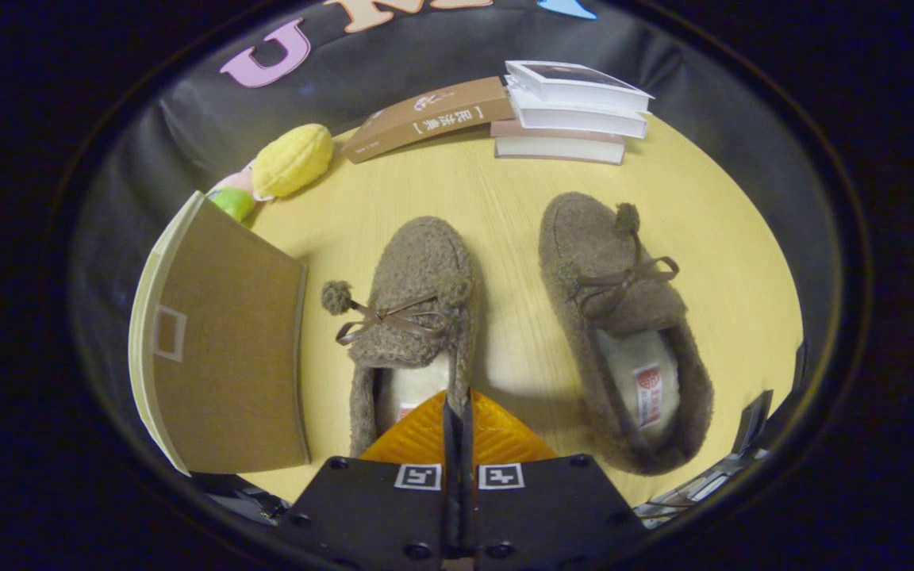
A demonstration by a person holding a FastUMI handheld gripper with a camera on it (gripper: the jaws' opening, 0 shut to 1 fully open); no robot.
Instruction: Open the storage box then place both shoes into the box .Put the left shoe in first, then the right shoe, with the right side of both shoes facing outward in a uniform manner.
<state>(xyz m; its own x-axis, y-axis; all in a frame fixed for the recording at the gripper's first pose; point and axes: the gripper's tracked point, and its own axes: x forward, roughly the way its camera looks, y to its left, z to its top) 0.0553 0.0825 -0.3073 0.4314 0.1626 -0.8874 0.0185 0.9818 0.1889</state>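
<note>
Just ahead of the hand-held gripper [457, 412], whose fingers are pressed together on nothing, the fuzzy brown left slipper [409, 317] looks light and soft, best pinched at its heel rim.

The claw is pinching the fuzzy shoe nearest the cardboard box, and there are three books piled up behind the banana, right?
Nearly. The gripper view shows the claw pinching that shoe beside the box, but the books sit behind the other shoe, with no banana.
</note>
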